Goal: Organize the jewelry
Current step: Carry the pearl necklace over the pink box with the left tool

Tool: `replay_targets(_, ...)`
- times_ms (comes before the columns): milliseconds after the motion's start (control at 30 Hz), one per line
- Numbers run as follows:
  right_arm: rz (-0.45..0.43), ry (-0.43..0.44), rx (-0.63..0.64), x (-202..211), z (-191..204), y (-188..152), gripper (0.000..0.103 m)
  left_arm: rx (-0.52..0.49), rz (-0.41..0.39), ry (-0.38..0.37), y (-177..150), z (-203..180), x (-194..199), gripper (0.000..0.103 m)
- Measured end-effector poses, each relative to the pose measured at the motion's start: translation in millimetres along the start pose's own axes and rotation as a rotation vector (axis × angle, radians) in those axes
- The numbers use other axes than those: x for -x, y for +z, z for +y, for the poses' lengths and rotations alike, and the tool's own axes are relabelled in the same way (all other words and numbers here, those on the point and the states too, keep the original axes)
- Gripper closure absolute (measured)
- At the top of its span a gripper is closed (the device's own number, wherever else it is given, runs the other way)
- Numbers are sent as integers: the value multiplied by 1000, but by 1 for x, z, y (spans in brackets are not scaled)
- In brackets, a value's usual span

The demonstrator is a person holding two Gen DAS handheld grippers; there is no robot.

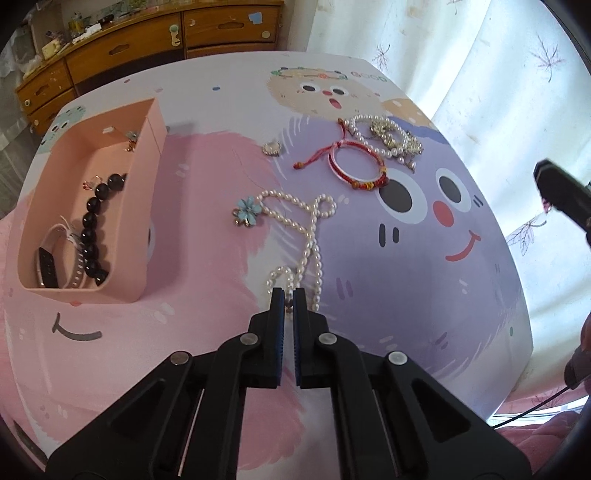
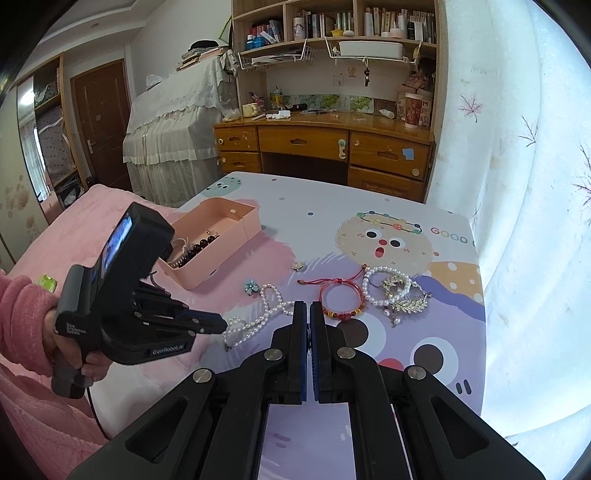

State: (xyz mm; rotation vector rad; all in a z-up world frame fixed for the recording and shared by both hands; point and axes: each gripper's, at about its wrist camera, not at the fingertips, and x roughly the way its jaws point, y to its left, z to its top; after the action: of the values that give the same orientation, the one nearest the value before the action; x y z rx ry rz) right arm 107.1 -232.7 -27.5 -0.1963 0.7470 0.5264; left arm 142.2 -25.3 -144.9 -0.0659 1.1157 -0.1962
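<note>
The left gripper (image 1: 289, 295) has its jaws clamped on the near end of the pearl necklace (image 1: 308, 236), and the strand trails away from the tips across the cloth (image 1: 207, 155) in loose loops toward a blue flower charm (image 1: 248, 211). From the right wrist view the same necklace (image 2: 258, 314) hangs off the left gripper's (image 2: 221, 325) tips, with the nearest beads looking lifted just off the cloth.

The right gripper (image 2: 307, 306) hovers above the table, jaws together with nothing between them.

Beyond the necklace lies a red cord bracelet (image 1: 360, 166), and just behind it, touching, a pearl bracelet (image 1: 364, 138) tangled with gold pieces (image 1: 391, 134). A small silver charm (image 1: 272, 148) sits alone between that pile and the pink box (image 1: 147, 206).

The box stands on the left of the table, open at the top, holding dark beads (image 1: 94, 225), a white watch (image 1: 48, 264) and some small gold bits at the far end.

The cloth is bright: pink, lilac and cream cartoon faces, with "GOOD" printed near the far edge. A hand (image 2: 70, 350) in a pink sleeve (image 2: 26, 314) grips the left tool, with a pink blanket (image 2: 85, 214) behind it.

Further out stands a wooden desk (image 2: 321, 140) with drawers and cluttered bookshelves (image 2: 332, 22) above. A lace-covered piece of furniture (image 2: 170, 122) sits to the left, then a dark door (image 2: 101, 122). A pale leaf-print curtain (image 2: 517, 184) glows on the right.
</note>
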Motion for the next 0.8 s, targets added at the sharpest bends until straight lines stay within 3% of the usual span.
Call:
replay_targets(433,-40,-34,-42,12,15,3,101,-22,-51,-33,32,13,65,102)
replay_targets(800,-130,-82,-72,27,48,34,101,-77,-180,-132,74,24,176,102)
